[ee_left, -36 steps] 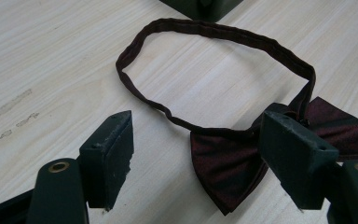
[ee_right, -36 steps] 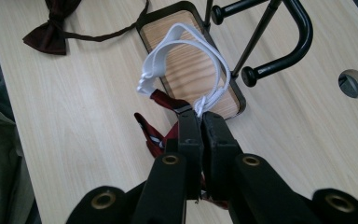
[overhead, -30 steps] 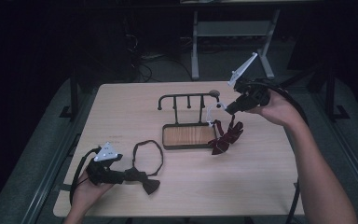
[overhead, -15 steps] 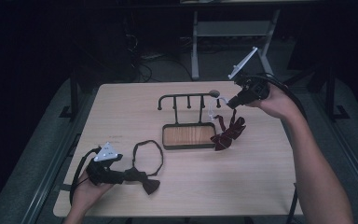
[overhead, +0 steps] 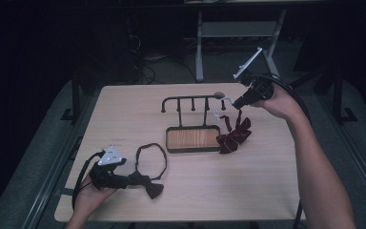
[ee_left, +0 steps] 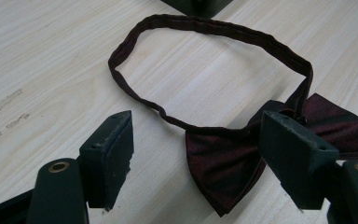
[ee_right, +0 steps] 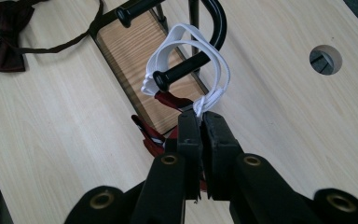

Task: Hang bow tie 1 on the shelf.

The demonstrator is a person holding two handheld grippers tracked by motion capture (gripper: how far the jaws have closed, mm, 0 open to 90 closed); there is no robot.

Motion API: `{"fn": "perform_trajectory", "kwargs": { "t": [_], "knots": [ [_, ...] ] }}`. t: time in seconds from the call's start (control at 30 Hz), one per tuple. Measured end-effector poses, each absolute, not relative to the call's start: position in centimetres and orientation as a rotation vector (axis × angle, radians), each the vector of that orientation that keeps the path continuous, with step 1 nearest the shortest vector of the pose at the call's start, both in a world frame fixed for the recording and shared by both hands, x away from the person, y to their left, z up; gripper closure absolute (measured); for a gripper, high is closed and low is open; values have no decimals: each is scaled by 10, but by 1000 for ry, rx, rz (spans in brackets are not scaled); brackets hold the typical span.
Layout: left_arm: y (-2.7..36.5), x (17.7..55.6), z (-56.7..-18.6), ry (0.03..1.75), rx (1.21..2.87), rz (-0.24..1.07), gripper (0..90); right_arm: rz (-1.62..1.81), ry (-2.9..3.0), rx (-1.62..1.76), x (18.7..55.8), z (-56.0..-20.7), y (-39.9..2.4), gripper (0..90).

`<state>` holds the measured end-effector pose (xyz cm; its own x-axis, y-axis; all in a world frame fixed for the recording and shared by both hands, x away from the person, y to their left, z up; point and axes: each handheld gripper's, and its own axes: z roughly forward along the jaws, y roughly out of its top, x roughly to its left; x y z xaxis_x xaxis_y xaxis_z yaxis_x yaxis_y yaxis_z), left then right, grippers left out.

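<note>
While the right gripper (ee_right: 200, 123) pinches the white elastic neck loop (ee_right: 186, 56) of a red patterned bow tie (overhead: 233, 133), that loop is being worked around the end peg of the black metal hanger rack with a wooden base (overhead: 193, 138). In the right gripper view its jaws are clamped tight on the elastic, and one strand already passes over the knobbed peg, which is probably why the band is held stretched and high: tension keeps the loop open enough to slip on. The bow itself hangs below the gripper, just beside the rack's right end, with its lower part resting on the pale wooden table (overhead: 267, 191).

Well in front of the rack and to its left, the left gripper (ee_left: 196, 144) rests with its jaws spread wide over a dark maroon satin bow tie (ee_left: 228, 158), whose thin dark strap lies in an open ring on the table toward the rack. Neither pad presses the fabric, so this hand looks poised to pick it up for hanging next.
</note>
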<state>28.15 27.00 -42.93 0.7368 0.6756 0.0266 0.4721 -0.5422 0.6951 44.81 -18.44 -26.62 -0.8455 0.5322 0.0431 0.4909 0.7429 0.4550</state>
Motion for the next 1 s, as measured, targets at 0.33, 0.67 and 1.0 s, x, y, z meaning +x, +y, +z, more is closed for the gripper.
{"fn": "perform_trajectory", "kwargs": {
  "t": [0.33, 0.67, 1.0],
  "knots": [
    [270, 281, -429, 861, 2254, 377, 271, 731, 2848, 865, 450, -277, -190, 805],
    [269, 281, -430, 861, 2255, 373, 268, 746, 2847, 884, 446, -288, -200, 686],
    [269, 282, -430, 860, 2255, 372, 266, 771, 2821, 908, 437, -300, -204, 550]
  ]
}}
